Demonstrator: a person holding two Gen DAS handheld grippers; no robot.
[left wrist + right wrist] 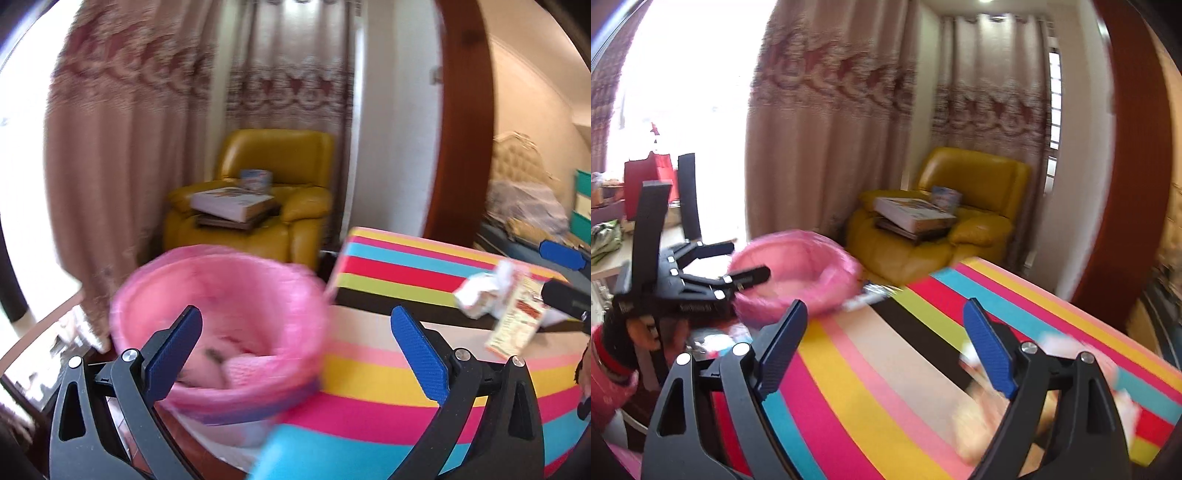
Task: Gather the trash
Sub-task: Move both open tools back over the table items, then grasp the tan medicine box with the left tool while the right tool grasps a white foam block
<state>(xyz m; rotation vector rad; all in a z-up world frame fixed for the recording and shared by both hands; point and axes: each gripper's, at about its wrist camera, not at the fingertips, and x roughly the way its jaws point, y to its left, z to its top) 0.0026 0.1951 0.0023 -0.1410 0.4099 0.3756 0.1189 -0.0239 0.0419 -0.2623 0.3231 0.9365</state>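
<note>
Left gripper (pixel 295 325) spread wide, empty, above pink-lined bin (pixel 218 325) off striped table's (pixel 388 384) left edge. Crumpled paper (pixel 480 291) and carton (pixel 517 321) near right edge, sharp only in left view. Right gripper (pixel 882 325) wide apart, empty.

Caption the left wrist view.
Open left gripper above pink-lined bin beside striped table; crumpled paper trash awaits.

Left hand-held gripper (pixel 295 332): jaws spread wide, blue pads facing each other, nothing between them.
Right hand-held gripper (pixel 882 328): jaws likewise wide apart, empty.
Left hand (pixel 646 330): wrapped round its handle, red cuff at the wrist.
Spacing: the two sit side by side, apart.
</note>
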